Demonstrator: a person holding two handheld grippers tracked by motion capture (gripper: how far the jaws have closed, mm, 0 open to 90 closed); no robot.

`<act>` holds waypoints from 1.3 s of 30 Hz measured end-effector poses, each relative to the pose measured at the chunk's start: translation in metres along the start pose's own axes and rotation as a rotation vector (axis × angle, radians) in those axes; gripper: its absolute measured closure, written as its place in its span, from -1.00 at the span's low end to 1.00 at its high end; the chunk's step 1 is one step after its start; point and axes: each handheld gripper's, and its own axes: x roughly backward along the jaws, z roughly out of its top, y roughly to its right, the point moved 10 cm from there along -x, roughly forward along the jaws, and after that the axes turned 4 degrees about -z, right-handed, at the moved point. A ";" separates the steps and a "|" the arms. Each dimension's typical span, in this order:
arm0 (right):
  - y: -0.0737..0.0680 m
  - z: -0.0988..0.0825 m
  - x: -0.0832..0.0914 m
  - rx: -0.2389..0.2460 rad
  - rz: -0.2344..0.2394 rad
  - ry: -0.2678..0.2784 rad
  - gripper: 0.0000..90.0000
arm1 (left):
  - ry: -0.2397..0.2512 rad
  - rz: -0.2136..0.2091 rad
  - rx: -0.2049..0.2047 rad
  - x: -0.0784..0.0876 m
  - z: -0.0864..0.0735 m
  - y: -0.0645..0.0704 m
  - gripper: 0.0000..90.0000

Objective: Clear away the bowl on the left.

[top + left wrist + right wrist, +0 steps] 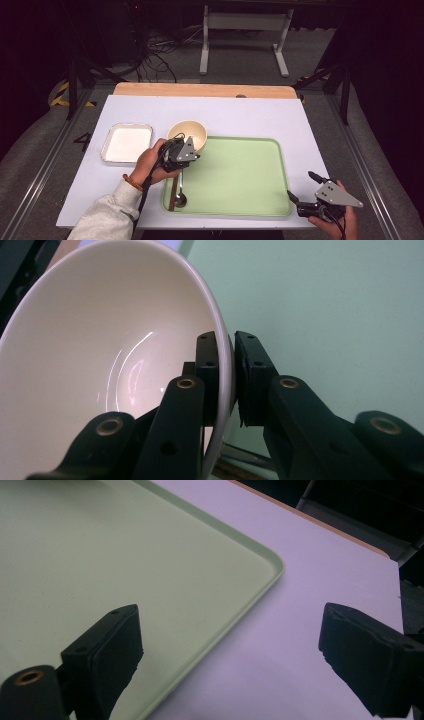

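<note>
A cream bowl (189, 133) sits at the far left corner of the green tray (240, 175). My left gripper (192, 150) is shut on the bowl's near rim; in the left gripper view one jaw is inside the bowl (100, 360) and the other outside, and the left gripper (231, 375) pinches the wall. A spoon (179, 196) with a brown handle lies along the tray's left edge. My right gripper (302, 187) is open at the tray's near right corner, above the tray rim (235, 615) and the white table (300, 630), holding nothing.
A white rectangular dish (127, 143) with a metal rim lies left of the bowl on the white tabletop (250, 112). A wooden strip (205, 90) runs along the table's far edge. The middle of the tray is bare green surface.
</note>
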 end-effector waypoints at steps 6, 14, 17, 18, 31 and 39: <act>0.000 -0.001 -0.001 0.003 0.000 -0.003 -0.76 | -0.016 -0.024 -0.018 -0.015 0.005 0.005 0.83; 0.000 -0.001 0.000 0.000 0.000 -0.002 -0.76 | -0.060 -0.049 -0.010 -0.034 0.000 0.007 0.82; -0.001 -0.001 0.000 0.002 0.002 -0.004 -0.76 | -0.056 -0.057 0.000 -0.038 -0.003 0.006 0.81; -0.001 -0.001 0.000 0.004 0.002 -0.003 -0.76 | -0.052 -0.060 0.007 -0.040 -0.003 0.005 0.81; -0.001 -0.002 -0.001 0.004 0.004 -0.011 -0.76 | -0.027 -0.047 0.039 -0.051 -0.009 -0.006 0.82; -0.001 -0.003 -0.002 0.006 0.005 -0.013 -0.76 | 0.000 -0.059 0.075 -0.052 -0.010 -0.011 0.76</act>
